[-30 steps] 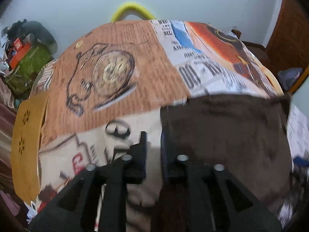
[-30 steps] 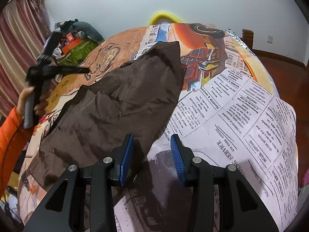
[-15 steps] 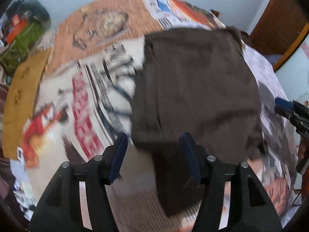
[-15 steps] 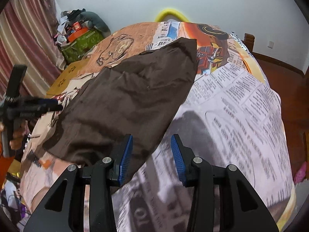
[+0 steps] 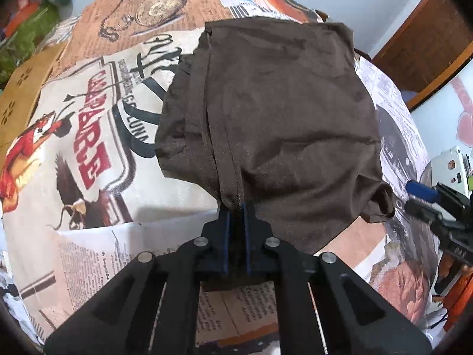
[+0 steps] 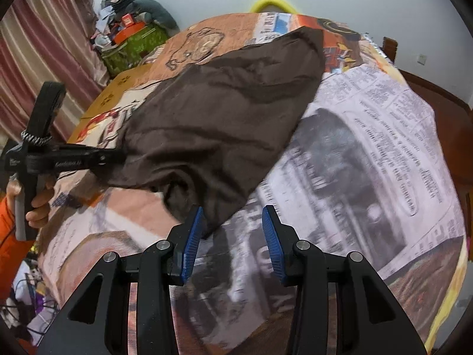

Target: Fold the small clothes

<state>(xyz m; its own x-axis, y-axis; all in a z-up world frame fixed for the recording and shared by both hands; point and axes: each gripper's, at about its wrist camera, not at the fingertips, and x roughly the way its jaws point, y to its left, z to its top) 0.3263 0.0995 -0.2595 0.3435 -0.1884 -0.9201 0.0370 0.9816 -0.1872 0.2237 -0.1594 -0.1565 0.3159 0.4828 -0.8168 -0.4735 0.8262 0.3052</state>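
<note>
A dark brown garment (image 5: 280, 112) lies spread on the printed bed cover (image 5: 88, 153). My left gripper (image 5: 236, 210) is shut on the garment's near edge, pinching a seam between its blue pads. In the right wrist view the same garment (image 6: 221, 112) stretches from far right to near left, with the left gripper (image 6: 118, 156) clamped on its left corner. My right gripper (image 6: 232, 236) is open just past the garment's nearest corner; its left pad sits beside the cloth and only the cover lies between the jaws. The right gripper (image 5: 419, 198) also shows at the left wrist view's right edge.
A hand in an orange sleeve (image 6: 38, 204) holds the left gripper's handle. Bags and clutter (image 6: 133, 38) are piled by the striped curtain (image 6: 44, 47) at the back left. A wooden door (image 5: 428, 41) stands at the right. A yellow hoop (image 6: 272, 3) shows behind the bed.
The left gripper came back from the garment's far side to its near edge, opened wide, then shut on the seam. The right gripper shifted along the garment's edge, still open.
</note>
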